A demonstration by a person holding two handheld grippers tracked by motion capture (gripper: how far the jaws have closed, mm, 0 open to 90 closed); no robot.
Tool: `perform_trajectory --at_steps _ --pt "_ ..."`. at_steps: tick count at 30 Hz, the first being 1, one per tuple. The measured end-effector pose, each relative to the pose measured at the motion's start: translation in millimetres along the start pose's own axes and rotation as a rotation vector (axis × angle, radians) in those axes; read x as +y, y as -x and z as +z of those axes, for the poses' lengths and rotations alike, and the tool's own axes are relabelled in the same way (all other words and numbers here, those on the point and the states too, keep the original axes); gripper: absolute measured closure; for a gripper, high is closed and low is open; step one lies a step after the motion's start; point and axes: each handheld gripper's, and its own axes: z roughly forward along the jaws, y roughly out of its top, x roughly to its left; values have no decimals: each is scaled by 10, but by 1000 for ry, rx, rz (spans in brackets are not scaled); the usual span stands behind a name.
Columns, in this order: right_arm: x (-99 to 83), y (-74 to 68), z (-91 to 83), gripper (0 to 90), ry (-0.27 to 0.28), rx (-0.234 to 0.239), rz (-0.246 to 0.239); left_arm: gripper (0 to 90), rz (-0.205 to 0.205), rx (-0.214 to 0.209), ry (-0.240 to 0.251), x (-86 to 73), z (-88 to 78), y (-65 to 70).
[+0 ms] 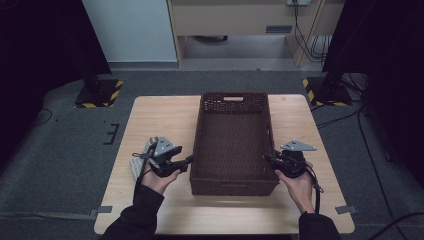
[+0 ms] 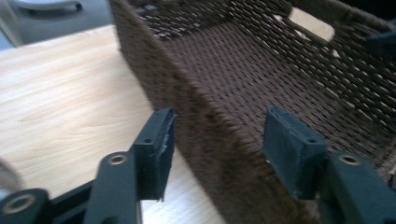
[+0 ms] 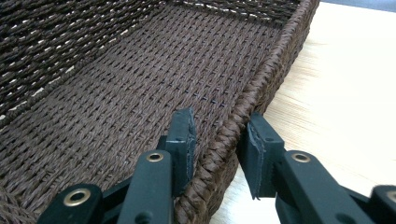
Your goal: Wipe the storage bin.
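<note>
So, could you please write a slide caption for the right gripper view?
Right gripper straddling the side rim of the brown woven basket, one jaw inside, one outside above the wooden table.

high view above the near side, looking forward and down on counter (image 1: pixel 150 120), both gripper views low and close, facing opposite long walls of basket (image 1: pixel 232 145), shared by all three
</note>
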Motion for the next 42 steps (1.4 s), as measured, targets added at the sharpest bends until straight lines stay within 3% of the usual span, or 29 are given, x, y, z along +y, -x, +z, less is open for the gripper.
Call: perform_trajectory --at_steps 4,6,8,11,16,19,23,28,32,37,40,42 --pt "3 -15 -1 632 -2 -15 -1 516 7 -24 -31 -22 117 92" --pt "2 -25 -19 567 3 -22 -7 530 29 8 -43 -43 148 129" --pt "16 -38 -68 491 18 -32 -14 551 20 13 -43 -56 149 124" --pt "18 -60 -159 463 44 -23 -8 557 -14 1 -31 -84 148 111" --pt "-22 -83 -264 469 36 -24 -13 565 -29 2 -13 -126 135 137" --pt "-31 -79 -250 503 1 -34 -4 563 -43 5 -2 -151 123 190" --pt "-32 -68 -201 622 -25 -37 -17 553 -32 -1 -6 -152 101 227" --pt "-7 -74 -163 669 -48 -52 -41 530 -12 9 16 -68 63 156" --pt "15 -13 -137 680 -47 -39 -45 499 -36 -1 16 -46 115 82" --pt "29 33 -112 675 -43 -26 -50 532 -26 -28 1 -57 175 135" --pt "22 11 -132 628 -34 -53 -46 518 11 3 -9 -83 187 189" --pt "27 -13 -178 591 -31 -63 -57 524 -3 0 -5 -89 179 187"
